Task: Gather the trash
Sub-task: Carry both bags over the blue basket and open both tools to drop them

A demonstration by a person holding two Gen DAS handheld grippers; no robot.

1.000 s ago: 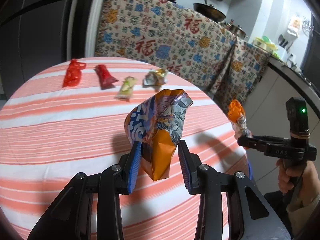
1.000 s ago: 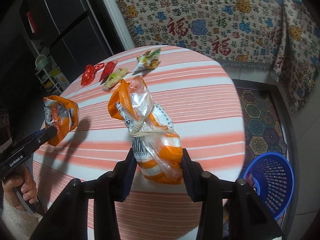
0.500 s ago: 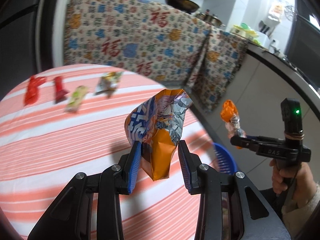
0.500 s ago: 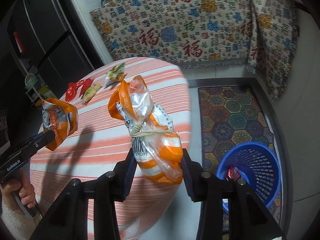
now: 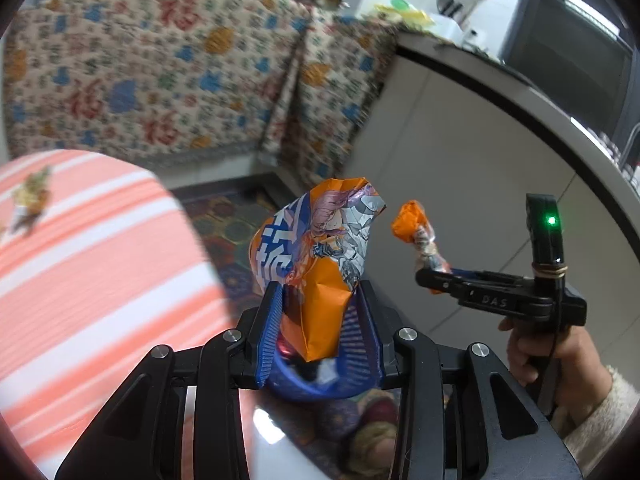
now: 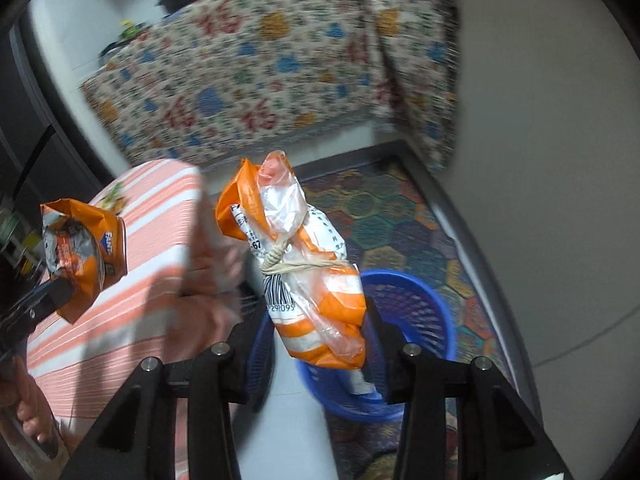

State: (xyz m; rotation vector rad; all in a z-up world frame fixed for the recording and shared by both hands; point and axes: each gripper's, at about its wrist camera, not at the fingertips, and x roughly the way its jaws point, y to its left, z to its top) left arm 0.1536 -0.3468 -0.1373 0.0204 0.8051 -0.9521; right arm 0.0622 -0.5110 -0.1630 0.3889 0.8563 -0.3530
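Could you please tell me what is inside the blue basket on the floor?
The blue basket shows something white near its bottom; the tied orange-and-clear bag in the right gripper covers the rest.

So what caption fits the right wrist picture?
Right gripper holds a tied orange-and-white bag over the blue basket.

"DAS" embossed on black body of right gripper, right of frame centre. Red "福" characters printed across patterned cloth, upper left. Digits "29:095" under barcode on tied orange-and-clear bag, centre of right wrist view.
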